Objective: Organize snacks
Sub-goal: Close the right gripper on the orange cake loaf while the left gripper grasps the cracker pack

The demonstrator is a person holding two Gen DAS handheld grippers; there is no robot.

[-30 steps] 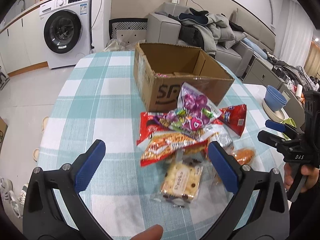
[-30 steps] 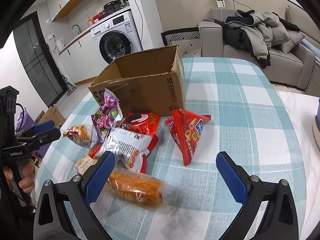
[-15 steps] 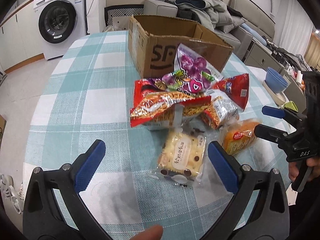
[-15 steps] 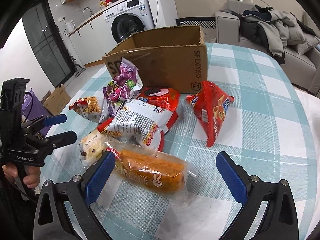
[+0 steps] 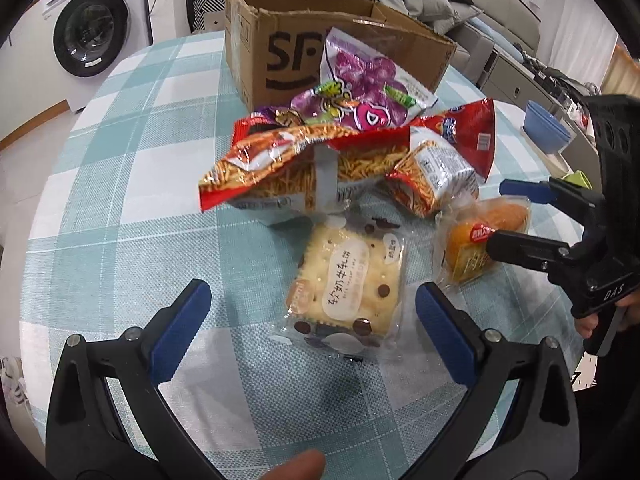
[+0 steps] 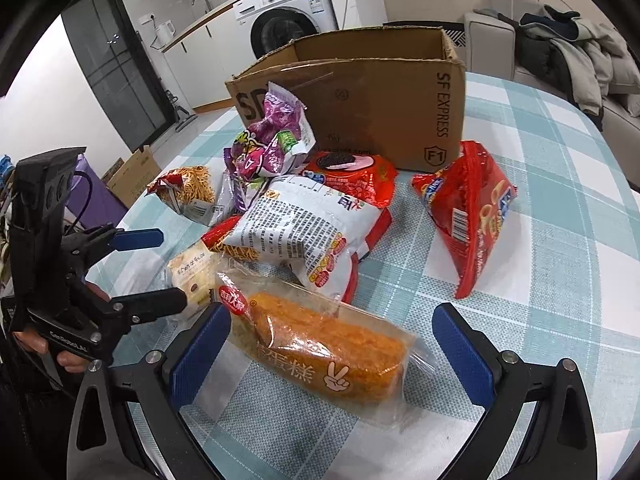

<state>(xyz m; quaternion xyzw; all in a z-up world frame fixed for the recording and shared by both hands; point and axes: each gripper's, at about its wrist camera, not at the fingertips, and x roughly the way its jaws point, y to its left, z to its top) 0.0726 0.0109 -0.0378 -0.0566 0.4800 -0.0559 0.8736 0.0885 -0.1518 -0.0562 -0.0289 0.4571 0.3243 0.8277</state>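
Note:
A pile of snack packs lies on the checked tablecloth in front of an open cardboard box (image 5: 332, 44) (image 6: 372, 92). My left gripper (image 5: 310, 320) is open, its fingers on either side of a clear-wrapped cracker pack (image 5: 346, 280), just above it. My right gripper (image 6: 332, 340) is open around an orange cake pack (image 6: 324, 348), which also shows in the left wrist view (image 5: 480, 240). Behind lie a noodle-snack bag (image 5: 296, 164), a purple candy bag (image 6: 272, 140), a red cookie bag (image 6: 352, 176) and a red ring-snack bag (image 6: 468, 208).
The round table (image 5: 120, 184) drops off at the left and near edges. A washing machine (image 5: 92, 28) stands at the back left. A sofa with clothes (image 6: 568, 52) is behind the table. A blue bowl (image 5: 546, 128) sits on a side unit at the right.
Both grippers have moved forward and down toward the pile. The cracker pack now lies between my left fingers and the cake pack between my right fingers. Both stay open.

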